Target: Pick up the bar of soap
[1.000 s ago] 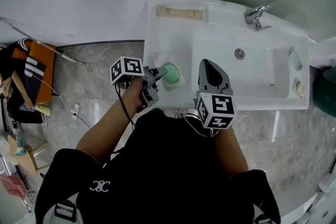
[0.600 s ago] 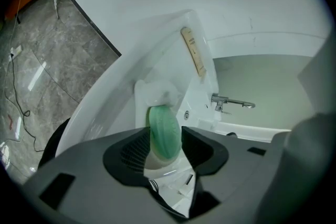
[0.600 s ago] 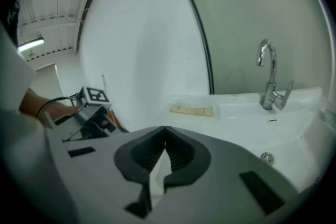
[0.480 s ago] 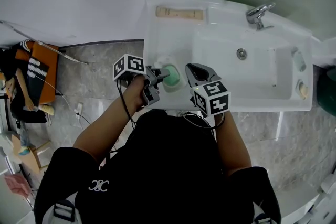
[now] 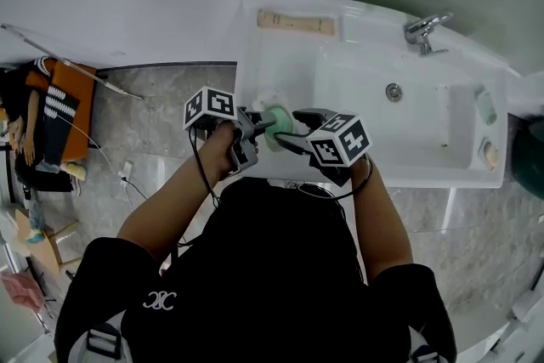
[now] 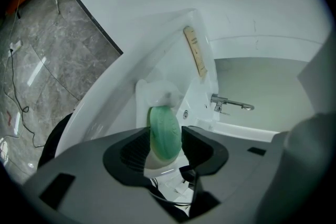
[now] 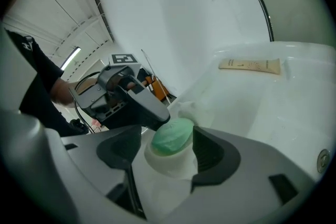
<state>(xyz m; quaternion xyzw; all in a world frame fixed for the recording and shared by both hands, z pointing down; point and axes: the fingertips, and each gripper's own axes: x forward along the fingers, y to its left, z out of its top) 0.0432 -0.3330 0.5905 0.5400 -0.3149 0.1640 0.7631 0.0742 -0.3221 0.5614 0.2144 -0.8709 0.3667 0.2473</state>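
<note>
Straddling green soap bar (image 5: pixel 278 120) at frame centre with right tool (image 5: pixel 290 128), jaws just spread, swung in from lower right; pinching bar with left tool (image 5: pixel 267 123), unmoved, over sink ledge (image 5: pixel 255 55).

Left gripper (image 5: pixel 265 127), right gripper (image 5: pixel 289 126) crowding bar of soap (image 5: pixel 281 120), sink basin (image 5: pixel 408 127) free

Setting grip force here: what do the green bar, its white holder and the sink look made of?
The bar of soap looks waxy, matte pale green, with rounded edges. The holder under it is smooth white, plastic or ceramic, unclear which. The sink is glossy white with soft highlights, probably glazed ceramic.
</note>
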